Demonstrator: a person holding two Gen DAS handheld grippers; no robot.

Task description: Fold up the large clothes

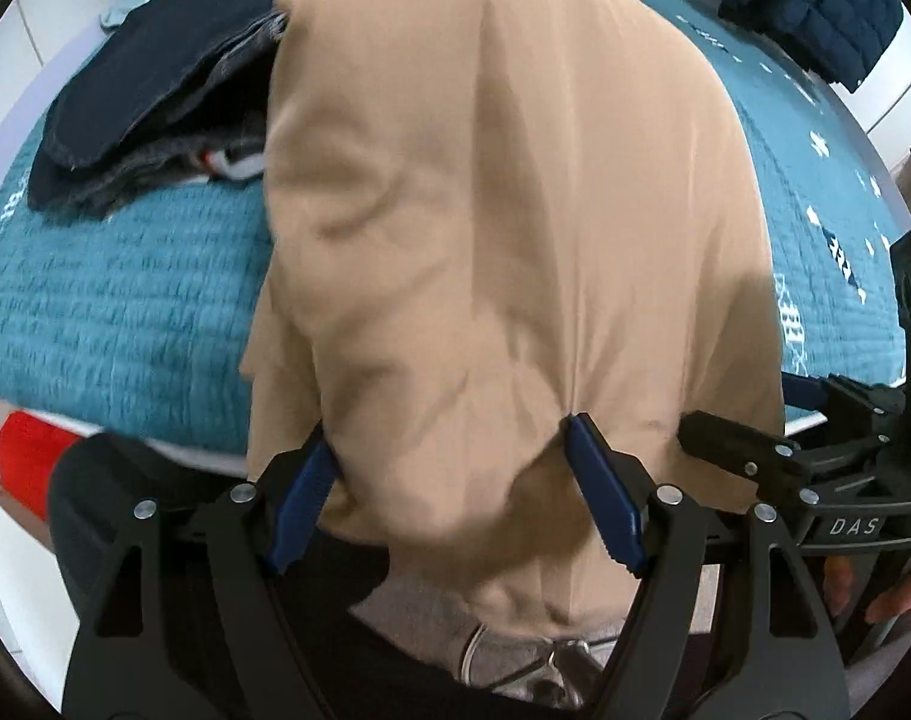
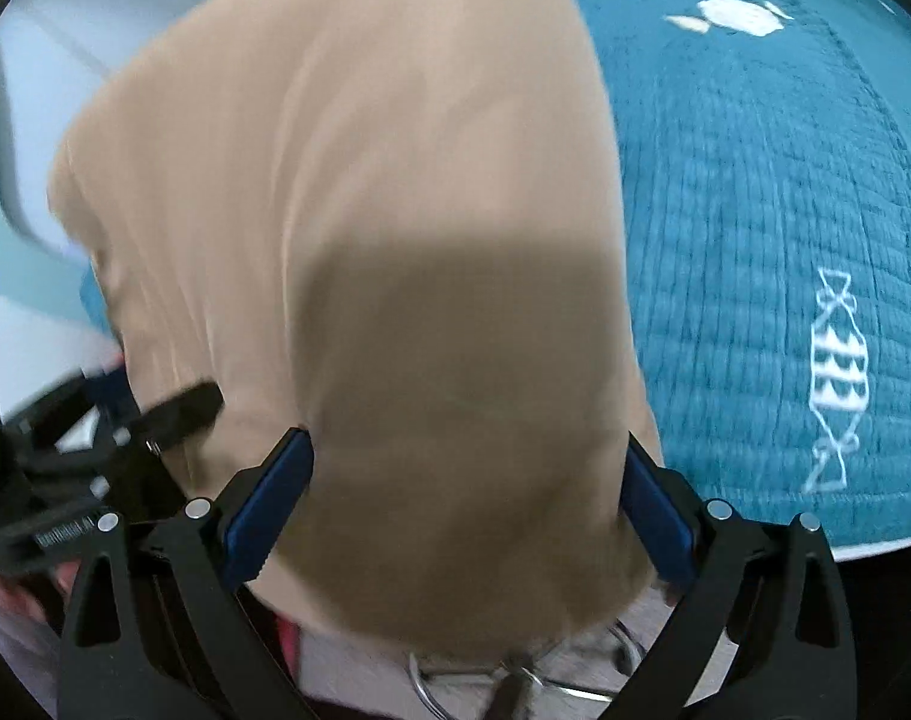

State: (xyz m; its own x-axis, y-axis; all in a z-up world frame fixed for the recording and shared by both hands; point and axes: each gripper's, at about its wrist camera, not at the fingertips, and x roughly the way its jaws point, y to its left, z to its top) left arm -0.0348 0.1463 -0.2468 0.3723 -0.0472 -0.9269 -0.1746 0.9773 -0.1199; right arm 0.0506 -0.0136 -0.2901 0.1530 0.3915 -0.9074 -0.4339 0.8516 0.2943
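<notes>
Over the quilt (image 1: pixel 113 312) edge, your left gripper (image 1: pixel 455 498) and right gripper (image 2: pixel 461 510) stand spread around tan cloth (image 1: pixel 485 210), not pinching; it may slide floorward.

Both wrist views are aimed steeply down, close over the tan, softly creased cloth garment (image 1: pixel 503 252) (image 2: pixel 359 252) draped on the teal quilted bedspread (image 1: pixel 113 324) (image 2: pixel 755 192), which both views share.
</notes>
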